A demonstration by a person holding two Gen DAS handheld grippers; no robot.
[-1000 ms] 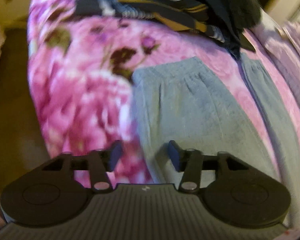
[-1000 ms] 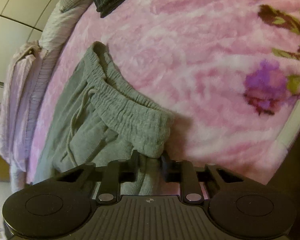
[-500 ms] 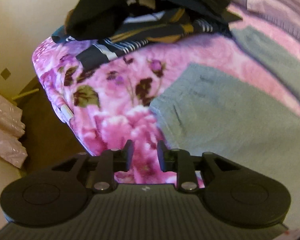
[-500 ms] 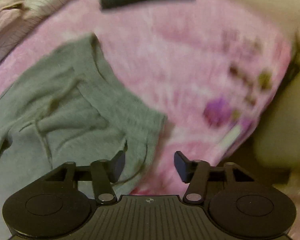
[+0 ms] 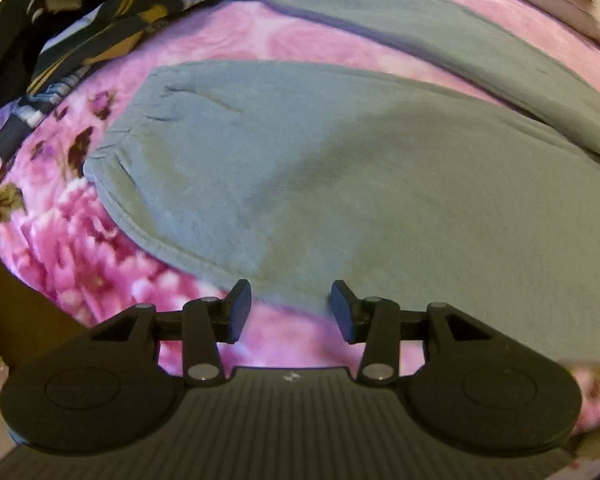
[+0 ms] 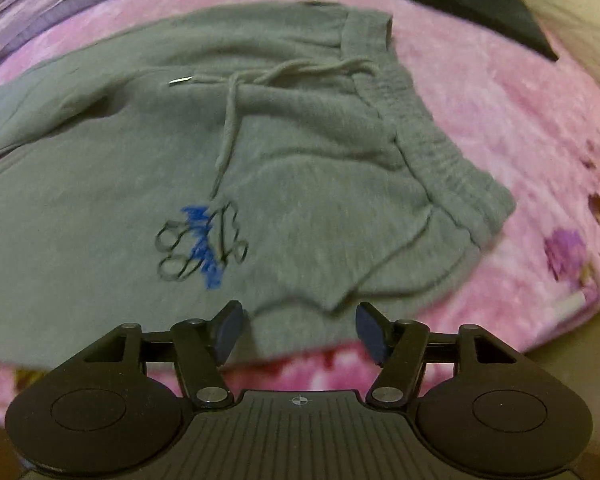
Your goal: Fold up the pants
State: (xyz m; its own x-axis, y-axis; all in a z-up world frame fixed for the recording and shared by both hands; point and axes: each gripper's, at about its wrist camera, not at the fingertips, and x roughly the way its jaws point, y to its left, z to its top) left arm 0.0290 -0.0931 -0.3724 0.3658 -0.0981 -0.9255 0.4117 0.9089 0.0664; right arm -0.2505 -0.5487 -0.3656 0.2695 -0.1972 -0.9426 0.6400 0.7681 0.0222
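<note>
Item: grey pants [image 6: 300, 184], lying spread flat on the pink floral bed [image 6: 500, 120], waistband at the right of the right wrist frame, one leg cuff [image 5: 148, 168] at centre left of the left wrist frame.

Left gripper [image 5: 291, 307]: we are opening its jaws, nothing between them.

Right gripper [image 6: 300, 330]: jaws spreading wider, cloth edge below, not pinched.

Step, as we judge it: we are finishing the laying-out. Next we are needing fresh pinches on one side's waistband and cuff, to carry that leg over the other.

I see pink floral blanket [image 5: 80, 248]; dark striped clothes pile [image 5: 80, 44] at its far edge; folded dark garment [image 6: 472, 4] far right.
</note>
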